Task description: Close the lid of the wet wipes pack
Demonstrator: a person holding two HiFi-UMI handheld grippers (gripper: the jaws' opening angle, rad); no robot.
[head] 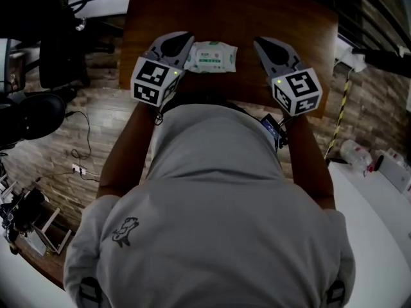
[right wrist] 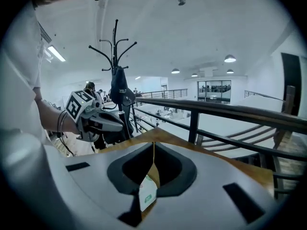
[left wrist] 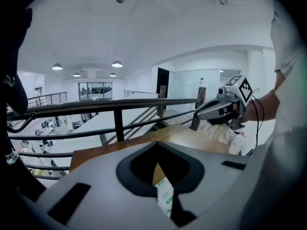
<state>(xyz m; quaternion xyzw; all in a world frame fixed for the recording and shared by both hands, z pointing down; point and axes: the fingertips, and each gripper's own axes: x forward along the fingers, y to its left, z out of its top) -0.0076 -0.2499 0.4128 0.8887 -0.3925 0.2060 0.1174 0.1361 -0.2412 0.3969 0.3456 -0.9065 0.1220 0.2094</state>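
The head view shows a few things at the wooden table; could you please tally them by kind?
Grippers: 2 (left gripper, right gripper)
Wet wipes pack: 1
Wooden table: 1
Total: 4

A wet wipes pack lay on the tabletop nearer the person's edge, between the left tongs on its left and the right tongs on its right, with a railing beyond the tabletop's far side.
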